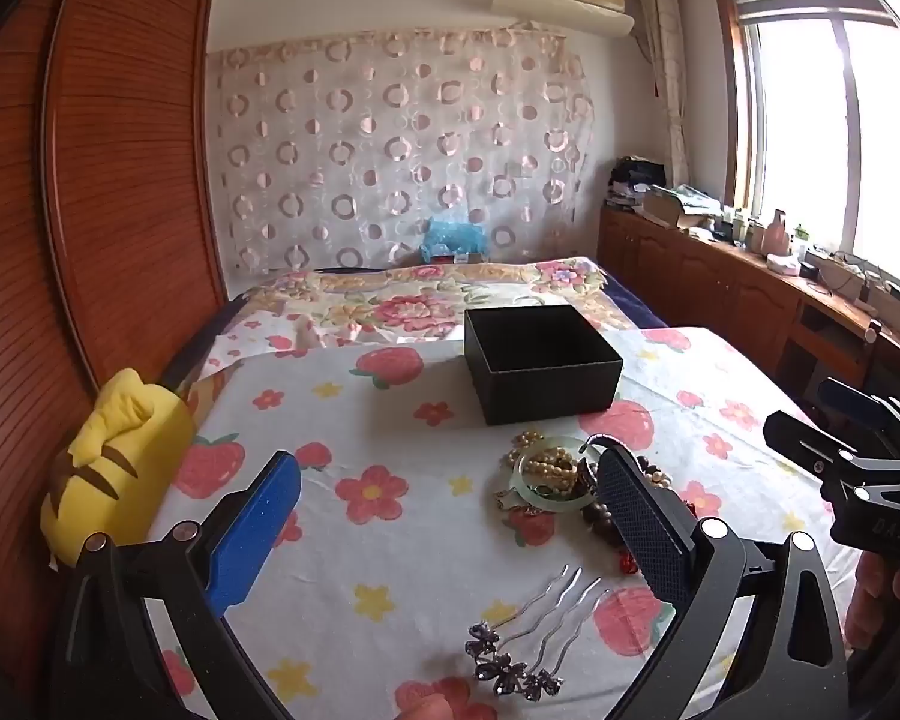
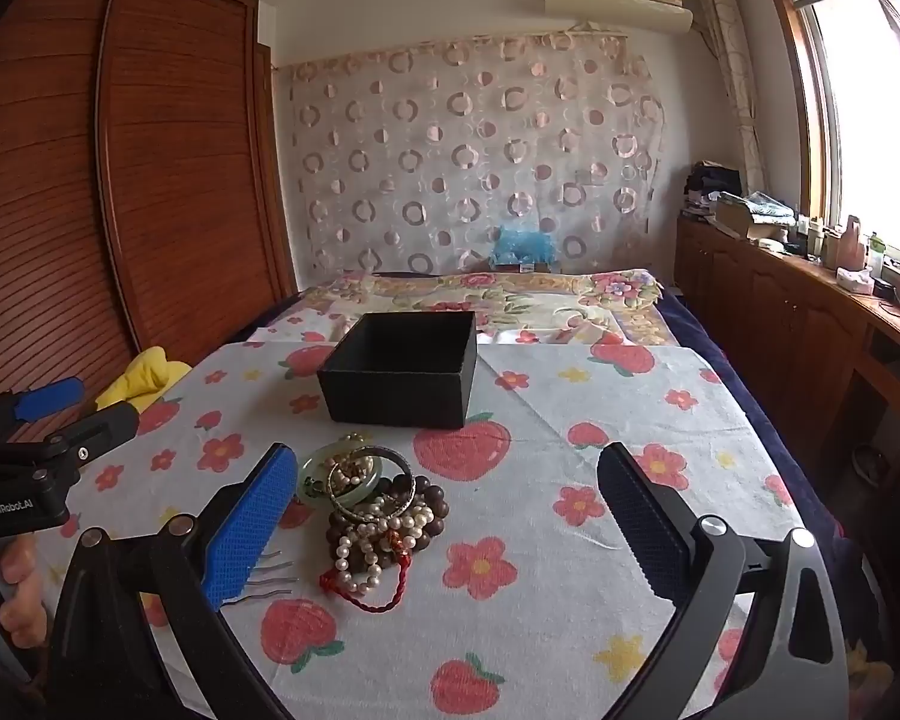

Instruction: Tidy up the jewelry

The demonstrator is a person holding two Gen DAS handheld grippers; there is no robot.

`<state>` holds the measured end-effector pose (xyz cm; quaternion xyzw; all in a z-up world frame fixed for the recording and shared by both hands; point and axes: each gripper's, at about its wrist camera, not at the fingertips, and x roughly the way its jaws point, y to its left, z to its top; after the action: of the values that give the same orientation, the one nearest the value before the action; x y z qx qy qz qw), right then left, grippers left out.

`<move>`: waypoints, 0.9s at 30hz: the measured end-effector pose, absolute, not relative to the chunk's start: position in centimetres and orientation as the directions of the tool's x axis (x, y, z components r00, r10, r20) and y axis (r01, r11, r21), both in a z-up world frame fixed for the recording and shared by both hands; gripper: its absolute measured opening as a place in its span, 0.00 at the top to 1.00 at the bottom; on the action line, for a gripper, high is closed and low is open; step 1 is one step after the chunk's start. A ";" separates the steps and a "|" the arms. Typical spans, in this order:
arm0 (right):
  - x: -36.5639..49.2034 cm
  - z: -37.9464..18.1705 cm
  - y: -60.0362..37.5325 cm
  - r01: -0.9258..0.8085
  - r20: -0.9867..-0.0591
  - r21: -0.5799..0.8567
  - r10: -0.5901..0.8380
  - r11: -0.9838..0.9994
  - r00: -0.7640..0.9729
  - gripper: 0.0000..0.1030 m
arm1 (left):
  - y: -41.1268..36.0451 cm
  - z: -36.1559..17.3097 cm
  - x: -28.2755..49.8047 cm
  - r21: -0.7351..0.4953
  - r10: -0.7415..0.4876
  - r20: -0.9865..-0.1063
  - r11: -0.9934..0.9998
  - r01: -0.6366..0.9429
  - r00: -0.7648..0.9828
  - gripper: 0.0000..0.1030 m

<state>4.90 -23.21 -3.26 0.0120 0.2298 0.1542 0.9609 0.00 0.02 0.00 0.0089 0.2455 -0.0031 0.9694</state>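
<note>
Right wrist view showed both grippers (image 2: pixel 444 516) gaping empty before the jewelry heap (image 2: pixel 372 510), black box (image 2: pixel 402 375) unfilled; next, probably a pinch on one bracelet.

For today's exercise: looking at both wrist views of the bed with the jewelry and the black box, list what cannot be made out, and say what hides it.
- Floor of the black box: both views, hidden by its near walls.
- Hair comb in the right wrist view: only tines show, behind the blue finger.
- Right side of the jewelry pile in the left wrist view: covered by the black finger.
- Windowsill items: too small.
</note>
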 end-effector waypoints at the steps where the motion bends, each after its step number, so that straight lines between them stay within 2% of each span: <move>1: 4.9 -3.3 -23.2 -0.291 -0.439 0.094 0.302 0.952 0.846 0.02 | 0.0 0.0 0.0 0.016 -0.001 -0.476 1.000 0.010 0.879 0.07; 27: 5.1 -3.1 -23.5 -0.286 -0.432 0.106 0.303 0.952 0.849 0.02 | -0.1 0.0 0.1 0.012 -0.006 -0.472 1.000 0.013 0.882 0.07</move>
<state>5.11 -23.52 -3.10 0.0187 0.2278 0.1530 0.9614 0.11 -0.07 -0.01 0.0072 0.2431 -0.0048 0.9700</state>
